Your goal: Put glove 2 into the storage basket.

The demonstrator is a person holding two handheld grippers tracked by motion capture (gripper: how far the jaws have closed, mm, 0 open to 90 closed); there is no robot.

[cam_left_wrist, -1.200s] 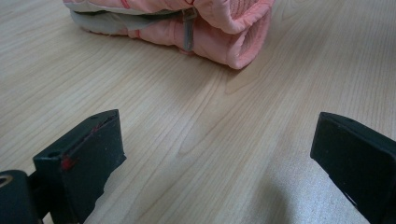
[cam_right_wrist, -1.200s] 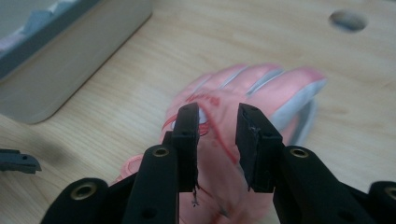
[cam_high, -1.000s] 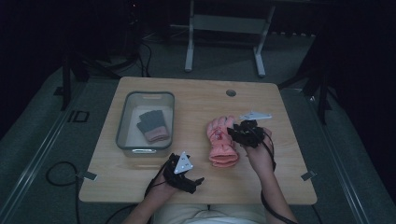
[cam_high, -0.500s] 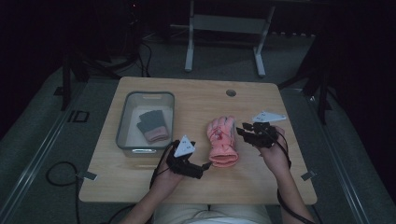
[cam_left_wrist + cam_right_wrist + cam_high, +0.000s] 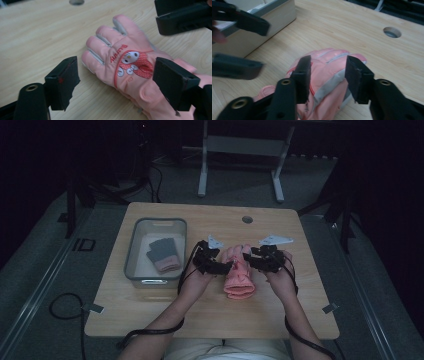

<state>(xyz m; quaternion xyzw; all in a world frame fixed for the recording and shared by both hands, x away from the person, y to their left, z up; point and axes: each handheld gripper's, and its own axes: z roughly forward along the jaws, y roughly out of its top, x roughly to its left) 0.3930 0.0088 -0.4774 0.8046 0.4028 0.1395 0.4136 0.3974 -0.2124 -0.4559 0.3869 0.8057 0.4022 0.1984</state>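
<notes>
Both claws flanked the pink glove (image 5: 239,276) lying flat mid-desk (image 5: 150,305) beside the bin (image 5: 134,251): left claw (image 5: 115,80) closing but clear, right claw (image 5: 327,75) opening astride its edge, unpinched — grasp step; next, probably pinch and lift binward.

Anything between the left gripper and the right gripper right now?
Yes: the pink glove lies on the table between the left gripper and the right gripper, clearest in the high view. Both stand open over it.
</notes>
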